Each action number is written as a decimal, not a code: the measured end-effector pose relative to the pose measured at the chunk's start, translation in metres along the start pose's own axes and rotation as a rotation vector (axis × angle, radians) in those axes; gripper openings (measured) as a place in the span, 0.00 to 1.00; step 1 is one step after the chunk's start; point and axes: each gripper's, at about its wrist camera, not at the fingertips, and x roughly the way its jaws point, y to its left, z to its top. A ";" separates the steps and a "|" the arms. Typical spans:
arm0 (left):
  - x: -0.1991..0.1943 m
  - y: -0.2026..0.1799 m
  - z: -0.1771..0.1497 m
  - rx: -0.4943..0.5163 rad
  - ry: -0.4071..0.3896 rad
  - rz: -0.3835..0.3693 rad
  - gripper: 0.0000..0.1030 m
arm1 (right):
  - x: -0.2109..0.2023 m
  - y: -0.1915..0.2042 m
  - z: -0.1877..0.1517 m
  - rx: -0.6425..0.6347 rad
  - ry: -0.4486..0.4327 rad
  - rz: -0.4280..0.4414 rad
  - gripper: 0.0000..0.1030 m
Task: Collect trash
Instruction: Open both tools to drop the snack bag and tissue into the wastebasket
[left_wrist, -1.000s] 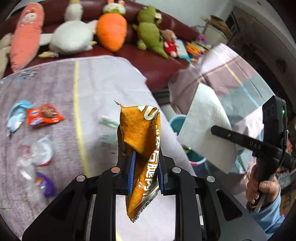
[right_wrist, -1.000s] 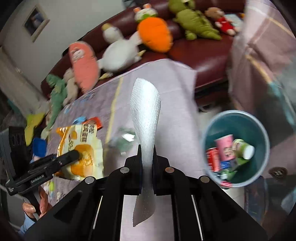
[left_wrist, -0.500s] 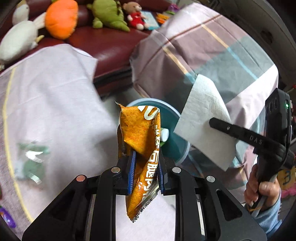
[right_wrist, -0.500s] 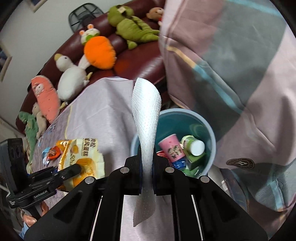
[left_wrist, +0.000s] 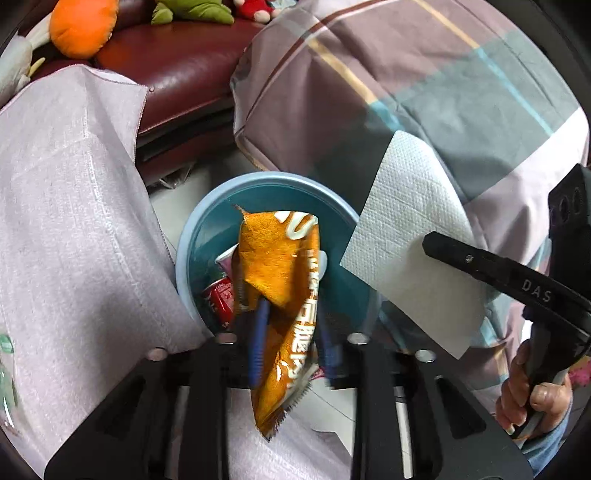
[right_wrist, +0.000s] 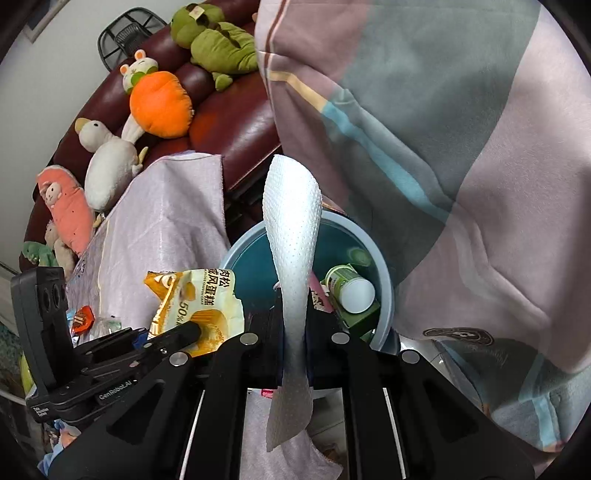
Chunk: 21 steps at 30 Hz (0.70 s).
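Observation:
An orange snack wrapper (left_wrist: 277, 258) hangs between the blue pads of my left gripper (left_wrist: 291, 325), right over the blue trash bin (left_wrist: 192, 236). The jaws are opening and the pads stand apart from the wrapper's sides. My right gripper (right_wrist: 295, 314) is shut on a white paper towel (right_wrist: 291, 221), which stands up above the bin (right_wrist: 384, 280) and droops below the fingers. In the right wrist view the left gripper (right_wrist: 194, 329) shows at lower left with the wrapper (right_wrist: 199, 295) at its tip. In the left wrist view the right gripper (left_wrist: 428, 240) holds the paper towel (left_wrist: 406, 229), with a hand on its handle.
The bin holds a red can (left_wrist: 221, 295) and a green and white bottle (right_wrist: 351, 288). A lilac cloth covers the table (left_wrist: 74, 221) left of the bin, with small wrappers (right_wrist: 83, 319) on it. A plaid blanket (left_wrist: 406, 74) hangs to the right. Plush toys (right_wrist: 159, 103) line the dark red sofa (left_wrist: 177, 66).
Both grippers swung from over the table to above the bin and dipped lower. The left jaws, shut on the wrapper before, have spread apart. The right still grips the paper towel.

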 end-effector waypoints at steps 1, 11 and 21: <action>0.001 -0.002 0.002 0.006 -0.004 0.006 0.54 | 0.001 -0.001 0.001 0.003 0.001 0.000 0.09; -0.015 0.005 -0.002 0.004 -0.036 0.050 0.83 | 0.006 0.002 0.001 -0.006 0.012 0.004 0.10; -0.047 0.038 -0.026 -0.048 -0.058 0.083 0.85 | 0.041 0.014 -0.002 -0.001 0.068 -0.040 0.51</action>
